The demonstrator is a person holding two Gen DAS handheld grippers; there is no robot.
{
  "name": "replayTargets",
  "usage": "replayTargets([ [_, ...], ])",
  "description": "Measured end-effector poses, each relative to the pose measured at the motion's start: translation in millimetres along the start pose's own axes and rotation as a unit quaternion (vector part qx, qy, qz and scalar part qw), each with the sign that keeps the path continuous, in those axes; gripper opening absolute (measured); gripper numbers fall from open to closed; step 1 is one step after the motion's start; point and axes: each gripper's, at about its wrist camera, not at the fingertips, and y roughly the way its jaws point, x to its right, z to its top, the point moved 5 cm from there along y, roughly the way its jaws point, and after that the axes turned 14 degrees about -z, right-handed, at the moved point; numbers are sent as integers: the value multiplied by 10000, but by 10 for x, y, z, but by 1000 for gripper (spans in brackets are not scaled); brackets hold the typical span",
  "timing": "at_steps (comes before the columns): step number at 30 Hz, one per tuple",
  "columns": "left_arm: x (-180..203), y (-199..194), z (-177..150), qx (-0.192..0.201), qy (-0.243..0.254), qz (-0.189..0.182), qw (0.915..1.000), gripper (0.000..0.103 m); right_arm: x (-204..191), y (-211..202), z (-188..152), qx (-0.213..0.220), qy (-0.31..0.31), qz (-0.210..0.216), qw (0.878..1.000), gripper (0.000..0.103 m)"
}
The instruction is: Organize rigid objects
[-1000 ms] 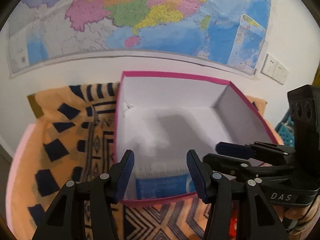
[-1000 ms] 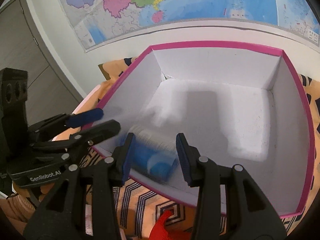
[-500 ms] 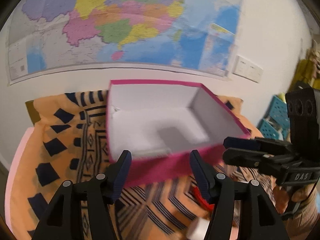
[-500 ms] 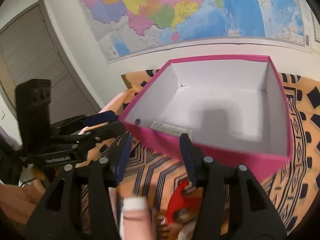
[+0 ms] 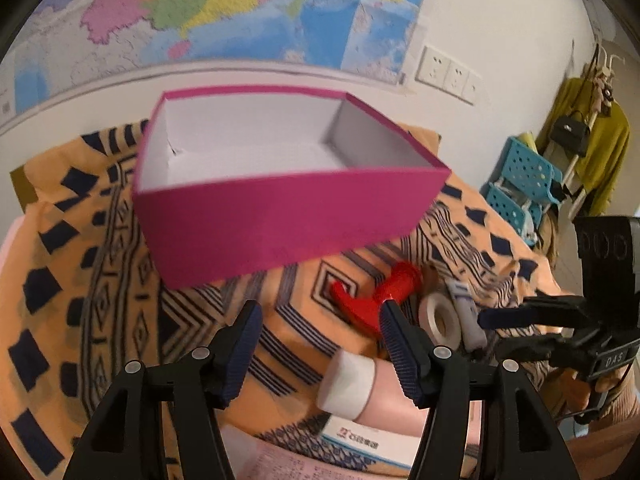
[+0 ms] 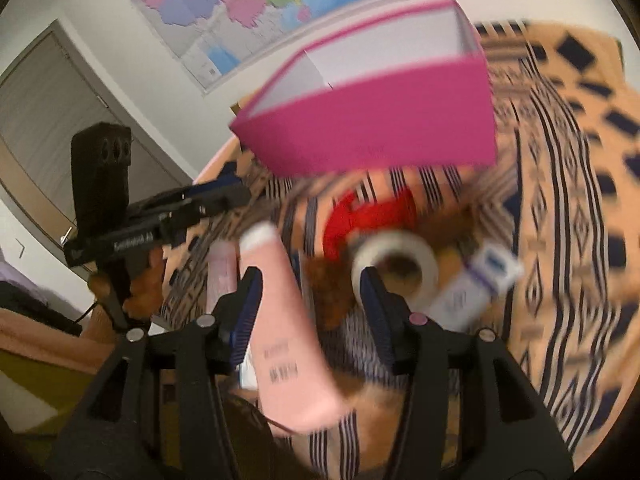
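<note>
A pink box (image 5: 280, 224) with white inner walls stands open on the patterned orange cloth (image 5: 100, 300); its near wall hides its floor. In front of it lie a red plastic piece (image 5: 380, 292), a tape roll (image 5: 440, 320), a white and purple tube (image 5: 464, 308) and a pink tube with a white cap (image 5: 360, 380). My left gripper (image 5: 320, 332) hovers open above the cloth, holding nothing. In the blurred right wrist view my right gripper (image 6: 310, 292) is open over the pink tube (image 6: 288, 340), beside the tape roll (image 6: 396, 260), with the box (image 6: 372, 120) beyond.
A white carton with red print (image 5: 360, 440) lies at the near edge. A map (image 5: 240, 8) and wall sockets (image 5: 444, 74) are behind the box. A blue plastic rack (image 5: 524, 184) and hanging yellow clothes (image 5: 600, 152) stand right; a grey door (image 6: 52, 120) is left.
Both grippers drew back out of the pink box and opened wider, leaving the blue tube inside. The loose items in front of the box have come into view.
</note>
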Motion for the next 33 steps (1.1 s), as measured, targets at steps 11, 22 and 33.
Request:
replayTargets([
  [11,52,127,-241,-336,-32,-89,9994,62,165,-59,-576,-564,680,295,9957,66],
  [22,58,107,-310,-366,-112,-180,9991,62,69,-13,-654,-729,878,558,9919,46],
  [33,97,99,-366,-386,-299,-489,9976,62,61,-51,-459,-427,712,329,9960,28],
])
